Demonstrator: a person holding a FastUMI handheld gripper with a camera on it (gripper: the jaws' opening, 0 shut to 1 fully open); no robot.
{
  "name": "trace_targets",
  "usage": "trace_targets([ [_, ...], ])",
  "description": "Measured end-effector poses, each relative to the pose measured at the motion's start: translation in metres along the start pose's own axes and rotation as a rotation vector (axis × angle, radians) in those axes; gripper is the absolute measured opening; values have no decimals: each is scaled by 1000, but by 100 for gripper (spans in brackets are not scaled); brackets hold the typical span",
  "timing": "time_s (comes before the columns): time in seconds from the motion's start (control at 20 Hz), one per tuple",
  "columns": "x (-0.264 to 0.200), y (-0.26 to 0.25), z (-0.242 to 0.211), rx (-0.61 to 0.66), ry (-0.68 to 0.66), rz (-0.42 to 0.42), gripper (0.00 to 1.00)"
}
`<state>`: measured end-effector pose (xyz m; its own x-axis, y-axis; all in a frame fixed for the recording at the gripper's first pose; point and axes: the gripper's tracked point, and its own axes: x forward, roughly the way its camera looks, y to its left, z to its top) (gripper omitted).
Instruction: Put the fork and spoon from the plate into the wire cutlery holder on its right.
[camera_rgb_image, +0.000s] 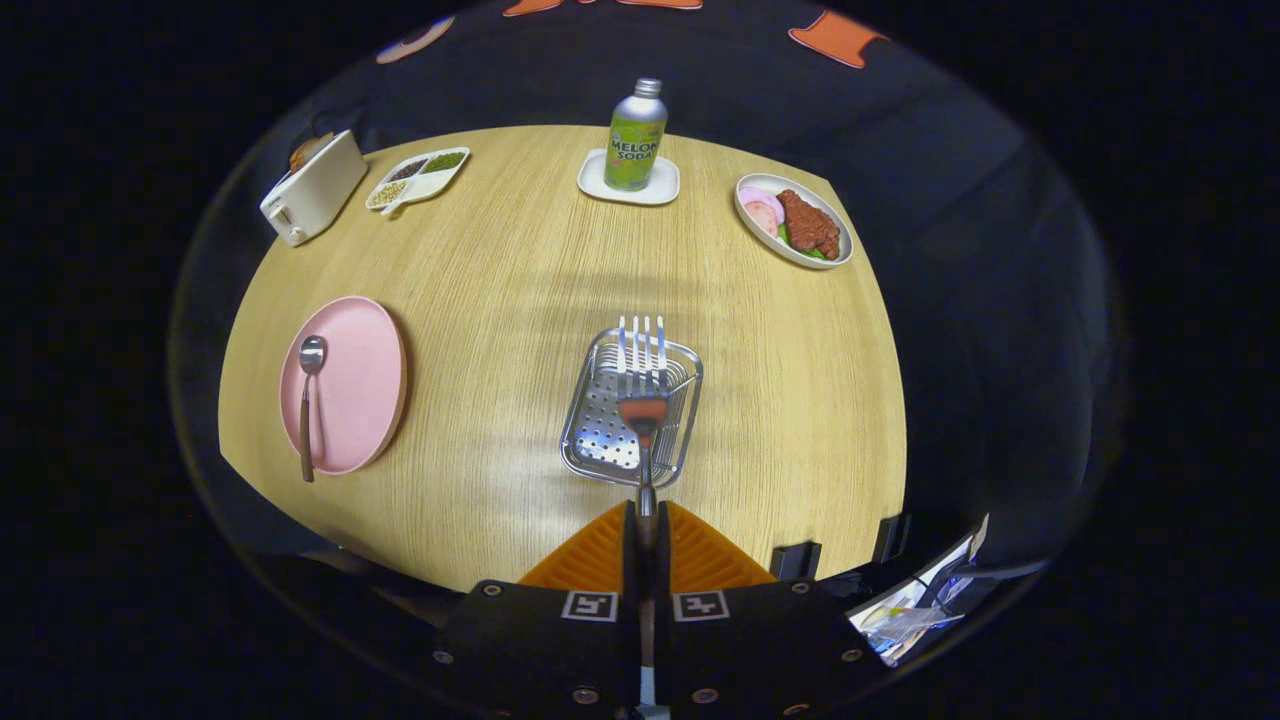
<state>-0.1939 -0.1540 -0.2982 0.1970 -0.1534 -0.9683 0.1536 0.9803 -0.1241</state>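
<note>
The claw (645, 520) is clenched on the handle of the fork (643, 380), both fingers pressed against it at lower centre of the frame. The fork's tines point away, over the far rim of the wire cutlery holder (600, 440), which sits on the wooden worktop (500, 260) just ahead of the fingers. At left of the frame the spoon (309, 400) lies on the pink plate (365, 385). A soda bottle (636, 135) stands at upper centre
</note>
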Motion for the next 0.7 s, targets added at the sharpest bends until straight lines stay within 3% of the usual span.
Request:
trace_targets([
  [0.4,11,-7,4,6,44,7,9],
  [0.7,17,-11,31,38,-55,-23,10],
])
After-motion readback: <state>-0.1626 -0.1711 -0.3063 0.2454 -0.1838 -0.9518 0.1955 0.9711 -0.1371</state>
